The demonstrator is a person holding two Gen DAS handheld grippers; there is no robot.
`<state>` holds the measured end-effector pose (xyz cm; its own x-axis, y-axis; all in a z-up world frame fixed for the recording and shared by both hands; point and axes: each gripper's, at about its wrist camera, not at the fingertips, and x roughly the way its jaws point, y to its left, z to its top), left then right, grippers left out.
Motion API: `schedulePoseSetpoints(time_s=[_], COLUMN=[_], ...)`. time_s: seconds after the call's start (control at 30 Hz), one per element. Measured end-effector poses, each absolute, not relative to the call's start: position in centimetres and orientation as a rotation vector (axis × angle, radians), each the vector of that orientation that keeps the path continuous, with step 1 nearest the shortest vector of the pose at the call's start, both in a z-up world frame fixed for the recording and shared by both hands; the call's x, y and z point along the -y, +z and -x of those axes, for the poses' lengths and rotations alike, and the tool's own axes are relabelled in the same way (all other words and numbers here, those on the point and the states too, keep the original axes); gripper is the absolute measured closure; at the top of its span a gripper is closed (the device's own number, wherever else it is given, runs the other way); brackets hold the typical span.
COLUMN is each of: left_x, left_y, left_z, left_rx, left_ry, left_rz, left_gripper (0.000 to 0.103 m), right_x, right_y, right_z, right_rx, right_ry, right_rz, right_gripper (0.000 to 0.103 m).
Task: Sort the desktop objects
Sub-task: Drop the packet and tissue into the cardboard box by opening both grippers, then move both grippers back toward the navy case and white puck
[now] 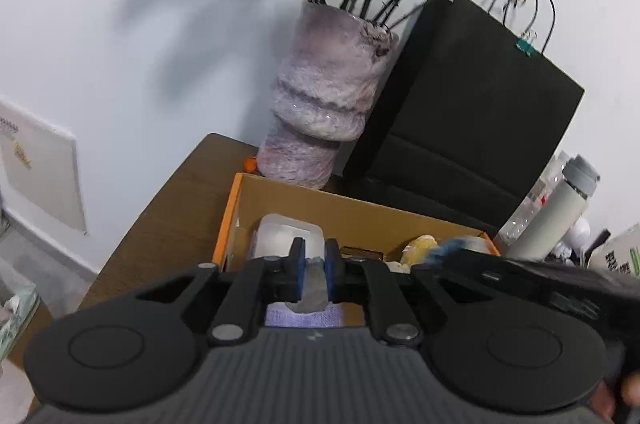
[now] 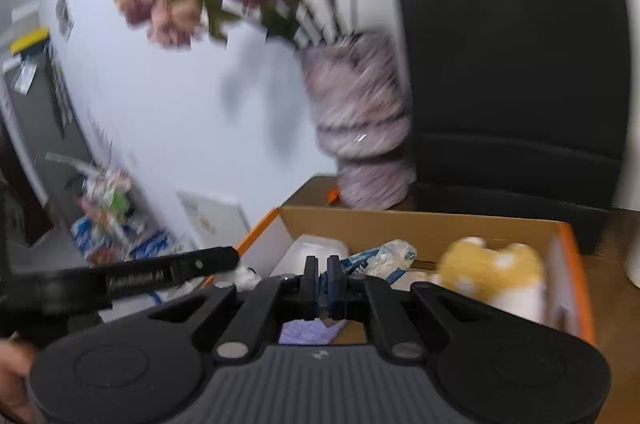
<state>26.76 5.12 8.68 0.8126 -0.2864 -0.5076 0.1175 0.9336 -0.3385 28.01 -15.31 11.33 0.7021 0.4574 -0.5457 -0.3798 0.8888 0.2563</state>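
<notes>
Below the left tool [image 1: 313, 266] (jaws nearly closed), the cardboard box [image 1: 360, 212].

Open-topped cardboard box [image 1: 352, 207], vase [image 1: 328, 103] and black bag [image 1: 472, 111] close behind.

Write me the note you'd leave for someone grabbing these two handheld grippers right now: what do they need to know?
Left gripper: almost shut over the box; something pale shows between its pads, gripped or not I cannot tell.
Right gripper: shut, empty, also over the box.
Already in the box: white tub, yellow soft toy, blue-white wrapper, purple cloth.
Behind the box: vase and black bag.
Probably left: the bottle and small clutter to the right of the box.
</notes>
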Motion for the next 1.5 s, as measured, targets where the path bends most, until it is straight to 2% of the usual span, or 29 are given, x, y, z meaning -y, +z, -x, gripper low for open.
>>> schedulePoseSetpoints(time_s=[0.17, 0.2, 0.23, 0.27, 0.33, 0.37, 0.4, 0.57, 0.63, 0.7, 0.77, 0.83, 0.97, 1.17, 1.33, 1.5], left_x=[-6.0, -6.2, -6.2, -6.1, -5.7, -5.5, -5.4, -4.8, -3.8, -2.6, -2.0, -1.8, -0.7, 0.1, 1.1, 1.1], left_y=[5.7, 5.6, 5.6, 5.6, 5.7, 5.9, 6.0, 6.8, 6.9, 6.7, 6.5, 6.4, 6.7, 9.5, 10.5, 11.5], left_z=[-29.0, -29.0, -29.0, -28.9, -28.7, -28.7, -28.7, -28.1, -28.0, -27.8, -27.8, -27.8, -27.4, -23.5, -20.1, -15.7], left_rx=[-0.674, -0.678, -0.680, -0.673, -0.669, -0.672, -0.666, -0.644, -0.637, -0.653, -0.677, -0.689, -0.704, -0.632, -0.655, -0.588], left_ry=[-0.194, -0.205, -0.215, -0.224, -0.223, -0.222, -0.218, -0.228, -0.215, -0.211, -0.211, -0.187, -0.129, -0.052, -0.079, -0.094], left_rz=[0.373, 0.388, 0.387, 0.374, 0.332, 0.322, 0.323, 0.282, 0.202, 0.100, 0.062, 0.063, -0.023, -0.060, -0.103, -0.079], left_gripper=[0.091, 0.084, 0.067, 0.059, 0.056, 0.057, 0.055, 0.038, 0.023, 0.019, 0.017, 0.011, 0.008, 0.000, 0.000, 0.000], right_x=[12.7, 12.2, 11.8, 11.5, 11.1, 11.2, 11.3, 12.9, 13.9, 14.7, 15.8, 17.5, 20.5, 23.1, 23.4, 22.1], right_y=[7.7, 6.8, 6.2, 5.4, 4.6, 4.6, 4.9, 7.3, 8.3, 8.7, 8.7, 8.5, 8.6, 10.0, 10.5, 10.9], right_z=[-33.5, -33.9, -34.3, -34.6, -35.5, -35.5, -35.3, -32.9, -31.7, -30.6, -29.7, -29.0, -27.0, -22.4, -20.0, -16.8], right_rx=[-0.782, -0.807, -0.829, -0.866, -0.945, -0.950, -0.937, -0.876, -0.858, -0.843, -0.857, -0.884, -0.890, -0.823, -0.803, -0.743], right_ry=[0.459, 0.449, 0.434, 0.408, 0.351, 0.341, 0.331, 0.293, 0.262, 0.202, 0.151, 0.108, 0.053, 0.042, 0.066, 0.110], right_rz=[-0.148, -0.128, -0.109, -0.090, -0.086, -0.087, -0.082, -0.080, -0.062, -0.010, 0.028, 0.020, -0.007, -0.048, -0.097, -0.115], right_gripper=[0.100, 0.099, 0.098, 0.093, 0.090, 0.087, 0.079, 0.062, 0.052, 0.044, 0.044, 0.040, 0.035, 0.026, 0.026, 0.022])
